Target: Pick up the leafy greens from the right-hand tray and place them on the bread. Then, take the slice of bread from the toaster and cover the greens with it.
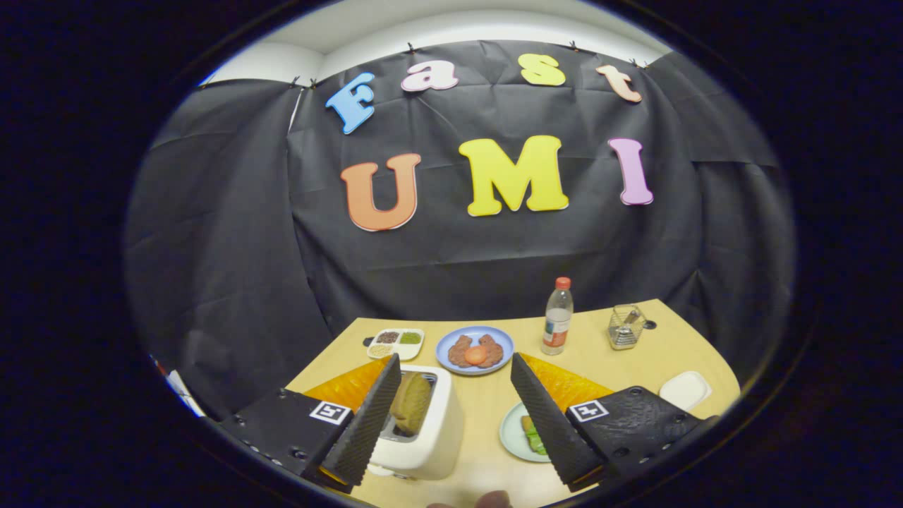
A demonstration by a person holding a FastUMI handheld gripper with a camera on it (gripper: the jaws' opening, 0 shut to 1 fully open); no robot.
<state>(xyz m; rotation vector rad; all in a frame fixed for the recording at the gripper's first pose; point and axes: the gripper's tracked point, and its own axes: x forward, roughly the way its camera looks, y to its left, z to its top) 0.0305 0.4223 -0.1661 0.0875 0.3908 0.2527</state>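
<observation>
Gripper view: the gripper (455, 416) hangs above the near edge of the pale wooden tabletop (635, 360), jaws spread wide apart and holding nothing. Between them, hard by the left finger, stands the white boxy toaster (423, 437) with a browned slice of bread (411, 403) poking up from its slot. Just inside the right finger sits a small pale green plate (513, 432) with bread and the leafy greens (534, 439) lying on it, partly hidden by that finger. Beyond the fingers, mid-tabletop, a blue plate (474, 350) carries brown patties and an orange-red round piece; a clear bottle with a red cap (557, 316) stands to its right, a divided white tray (396, 343) to its left. A white rectangular tray (684, 389) sits at the right edge.

With greens apparently on the bread, I judge the toaster slice is the step in hand. Next move calls for swinging left, dropping the jaws astride that slice and closing on its flat faces.
</observation>
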